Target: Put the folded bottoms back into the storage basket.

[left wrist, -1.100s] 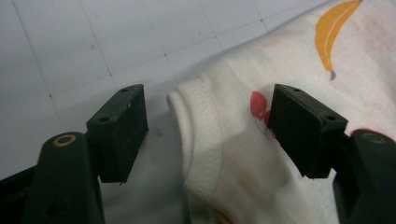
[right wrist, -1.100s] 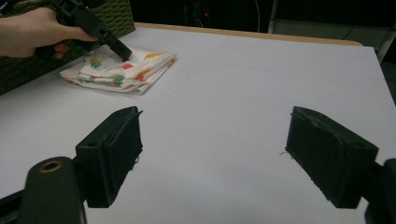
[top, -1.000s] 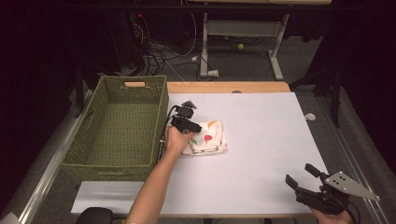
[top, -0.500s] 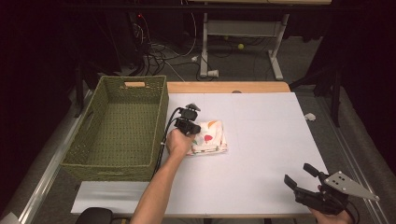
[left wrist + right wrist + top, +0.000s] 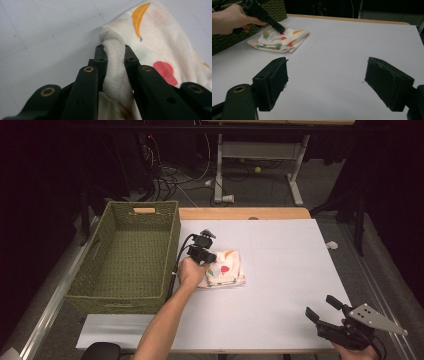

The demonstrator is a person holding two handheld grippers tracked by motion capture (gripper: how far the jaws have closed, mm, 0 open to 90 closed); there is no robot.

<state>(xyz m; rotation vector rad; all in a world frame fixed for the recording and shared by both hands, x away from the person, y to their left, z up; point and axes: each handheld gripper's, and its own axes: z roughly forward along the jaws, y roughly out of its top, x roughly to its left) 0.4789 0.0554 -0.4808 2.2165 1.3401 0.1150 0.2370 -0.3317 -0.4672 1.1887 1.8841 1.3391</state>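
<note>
Left claw (image 5: 113, 53) pinched closed, right claw (image 5: 325, 86) spread

left gripper (image 5: 113, 58): black jaws, brass rivets | right gripper (image 5: 327, 312): black, grey three-cornered plate | forearms bare

Bright, evenly lit table (image 5: 280, 285), dark surroundings; near tongs look perhaps slightly blurred.

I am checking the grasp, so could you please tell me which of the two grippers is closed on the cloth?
The left gripper, beside the basket, pinches the patterned cloth's edge; the right gripper is open.
</note>
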